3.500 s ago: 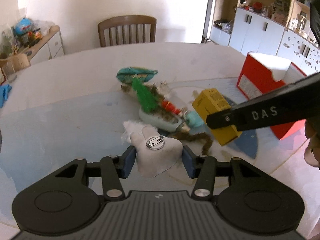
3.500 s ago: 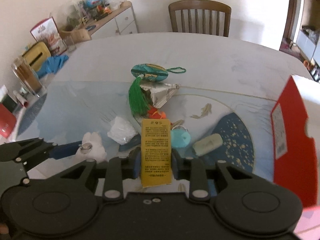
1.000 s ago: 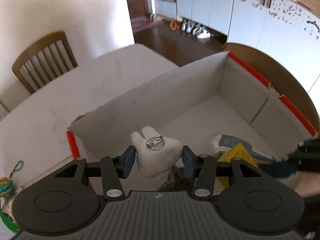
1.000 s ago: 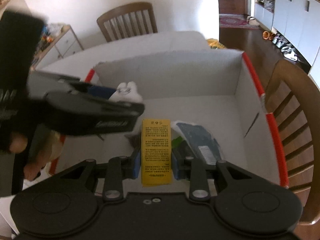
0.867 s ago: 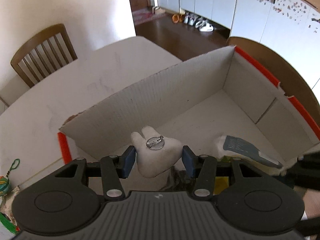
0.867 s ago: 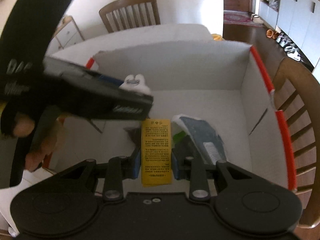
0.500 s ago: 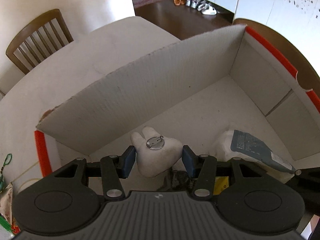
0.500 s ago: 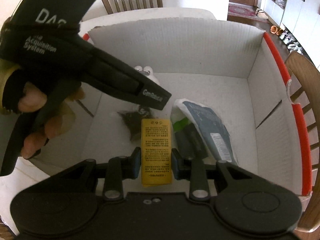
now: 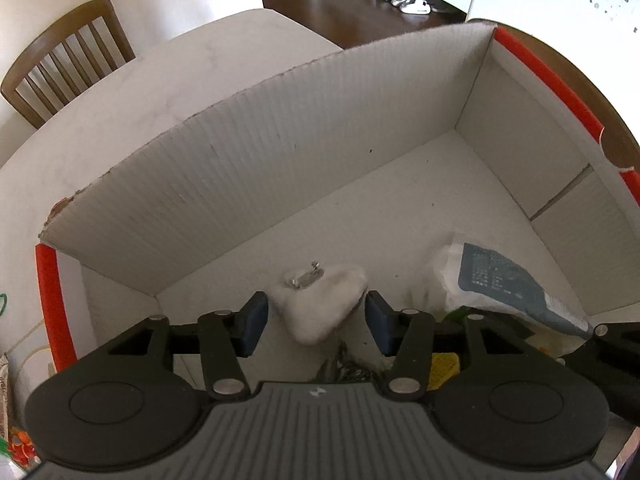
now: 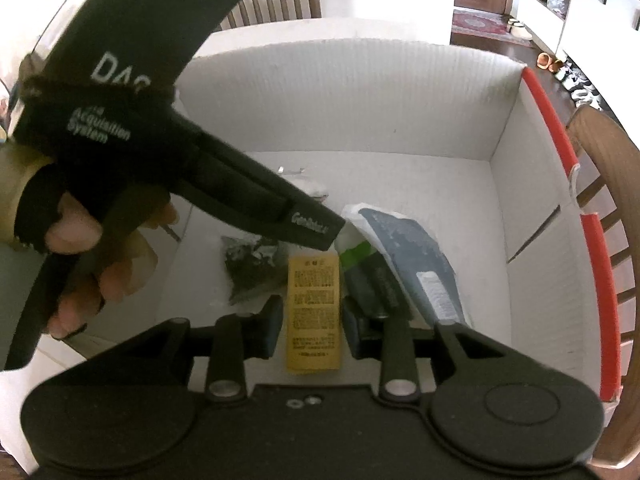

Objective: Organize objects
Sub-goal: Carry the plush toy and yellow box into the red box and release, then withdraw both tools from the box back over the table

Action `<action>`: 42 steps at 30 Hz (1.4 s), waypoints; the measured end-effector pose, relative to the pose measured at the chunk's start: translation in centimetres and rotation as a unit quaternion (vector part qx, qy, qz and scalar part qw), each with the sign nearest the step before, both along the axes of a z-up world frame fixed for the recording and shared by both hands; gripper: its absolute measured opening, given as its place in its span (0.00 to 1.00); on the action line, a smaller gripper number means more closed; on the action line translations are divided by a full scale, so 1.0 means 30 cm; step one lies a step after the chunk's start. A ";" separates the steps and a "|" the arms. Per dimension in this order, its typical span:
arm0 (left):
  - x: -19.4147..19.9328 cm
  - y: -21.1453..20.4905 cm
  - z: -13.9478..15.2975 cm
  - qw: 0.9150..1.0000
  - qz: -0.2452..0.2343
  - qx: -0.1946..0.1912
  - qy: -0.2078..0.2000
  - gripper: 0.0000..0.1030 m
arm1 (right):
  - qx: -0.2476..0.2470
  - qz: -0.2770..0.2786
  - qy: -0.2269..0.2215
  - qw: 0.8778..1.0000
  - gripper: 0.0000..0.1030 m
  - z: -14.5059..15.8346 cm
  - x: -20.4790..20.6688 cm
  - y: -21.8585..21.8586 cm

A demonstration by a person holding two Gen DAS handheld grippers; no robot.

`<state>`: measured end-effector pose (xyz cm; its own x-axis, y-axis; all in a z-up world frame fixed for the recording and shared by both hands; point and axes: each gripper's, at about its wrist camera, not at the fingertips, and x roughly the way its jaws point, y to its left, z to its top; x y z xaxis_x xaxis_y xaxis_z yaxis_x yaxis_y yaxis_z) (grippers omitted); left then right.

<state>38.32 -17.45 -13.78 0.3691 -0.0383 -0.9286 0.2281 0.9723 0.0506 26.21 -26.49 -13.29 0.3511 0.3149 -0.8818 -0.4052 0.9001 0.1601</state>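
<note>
Now the left gripper is wide open, and the white plush toy with its little metal pin sits loose between the pads, inside the cardboard box; it looks soft and light, so a gentle pinch on its fat middle, away from the pin, seems best. The right gripper is open too, and the stiff, light yellow box lies free between its fingers. Beside the yellow box lie a blue and white packet and a dark crinkly bundle, which crowd that part of the cardboard box.

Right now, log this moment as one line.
left hand-held gripper: open, white plush brooch released | right hand-held gripper: open, yellow box released | both in cardboard box
</note>
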 end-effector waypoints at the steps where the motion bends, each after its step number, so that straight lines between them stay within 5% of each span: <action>1: -0.004 0.005 0.005 1.000 0.001 -0.005 -0.001 0.58 | 0.002 -0.002 -0.001 1.000 0.31 0.004 -0.001 -0.004; 18: -0.094 0.090 0.171 0.997 0.017 -0.049 -0.055 0.61 | 0.035 -0.013 -0.028 0.999 0.32 0.135 -0.082 -0.046; 42: -0.416 0.254 0.403 0.979 0.007 -0.114 -0.168 0.61 | 0.058 -0.051 -0.101 0.992 0.34 0.304 -0.157 -0.024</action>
<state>25.84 -9.82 -1.68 0.6542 -0.2228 -0.7228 0.2226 0.9700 -0.0975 21.52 -27.20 -4.16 0.5517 0.3636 -0.7506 -0.3469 0.9185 0.1900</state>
